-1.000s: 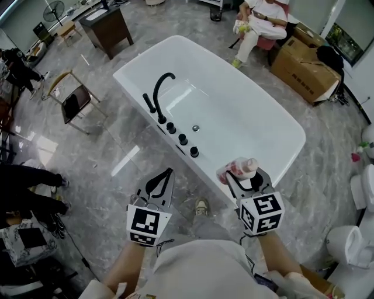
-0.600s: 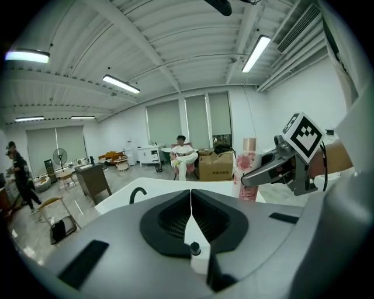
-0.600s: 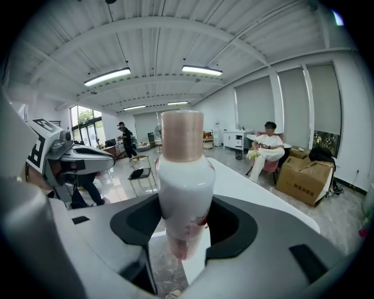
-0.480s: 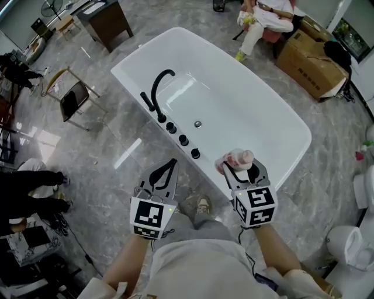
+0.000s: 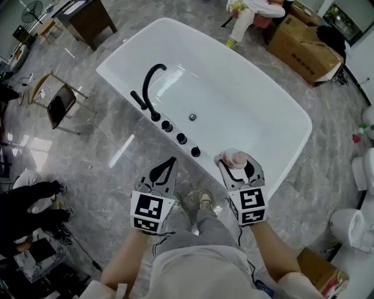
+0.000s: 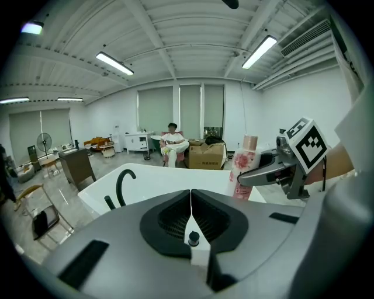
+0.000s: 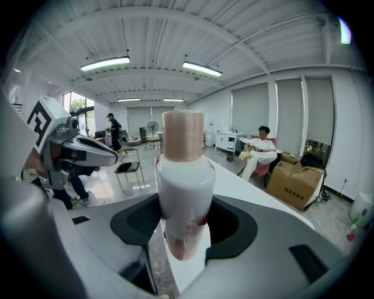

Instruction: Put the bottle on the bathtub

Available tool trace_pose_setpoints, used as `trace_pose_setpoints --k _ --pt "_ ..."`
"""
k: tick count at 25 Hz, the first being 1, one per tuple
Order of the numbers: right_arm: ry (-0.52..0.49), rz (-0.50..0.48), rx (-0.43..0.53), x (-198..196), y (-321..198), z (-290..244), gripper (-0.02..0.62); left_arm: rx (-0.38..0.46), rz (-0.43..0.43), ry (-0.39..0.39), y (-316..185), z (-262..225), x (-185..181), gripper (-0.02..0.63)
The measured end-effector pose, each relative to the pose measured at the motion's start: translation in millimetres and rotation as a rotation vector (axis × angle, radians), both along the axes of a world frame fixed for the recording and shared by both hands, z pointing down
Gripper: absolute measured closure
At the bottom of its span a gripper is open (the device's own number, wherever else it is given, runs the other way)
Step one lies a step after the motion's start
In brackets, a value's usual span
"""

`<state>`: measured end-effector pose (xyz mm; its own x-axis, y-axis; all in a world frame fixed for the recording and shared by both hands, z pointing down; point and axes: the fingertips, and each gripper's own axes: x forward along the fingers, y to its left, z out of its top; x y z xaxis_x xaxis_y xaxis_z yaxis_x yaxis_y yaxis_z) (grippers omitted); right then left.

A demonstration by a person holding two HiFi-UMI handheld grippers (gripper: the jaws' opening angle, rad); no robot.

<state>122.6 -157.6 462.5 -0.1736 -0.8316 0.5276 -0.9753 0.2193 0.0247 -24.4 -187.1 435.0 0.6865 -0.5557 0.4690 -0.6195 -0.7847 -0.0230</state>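
Floor (image 5: 111,157): grey marbled tiles, glossy.
Bathtub (image 5: 251,99): white, freestanding, lying diagonally across the head view.
Cardboard box (image 5: 304,44): brown, beyond the tub's far side; it bears dark print too small to read.
Seated person (image 5: 254,9): in light clothes, beside the box, well apart from the grippers.
Chair (image 5: 55,105): thin-framed, left of the tub.
Faucet (image 5: 151,87): black, arched, on the tub's near rim.
Right gripper (image 5: 236,165): jaws clamped on the bottle; its cube carries black-and-white square markers.
Left gripper (image 5: 169,162): jaws pressed together with nothing between, over the floor just short of the tub.
Bottle (image 7: 186,175): white with a pink cap and pink floral print, no lettering legible; upright above the near rim, and whether its base touches cannot be told.
Knobs (image 5: 181,138): three, black, in a row between faucet and bottle, the nearest close to the bottle's left.
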Motion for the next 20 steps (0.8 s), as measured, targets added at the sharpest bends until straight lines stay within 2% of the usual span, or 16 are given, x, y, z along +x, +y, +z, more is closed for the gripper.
trace_pose_setpoints --k 7,14,20 --pt "-0.045 0.074 -0.048 -7.9 -11.1 55.9 0.337 -0.047 0.036 -0.025 -22.9 54.1 -10.1 0.584" --pt "-0.010 0.078 -0.062 -15.2 -18.3 111.3 0.337 -0.089 0.195 -0.035 -20.0 111.8 9.5 0.584" --pt "-0.008 0.088 -0.034 -21.9 -26.5 159.5 0.337 -0.123 0.177 -0.057 -30.7 157.4 3.6 0.584"
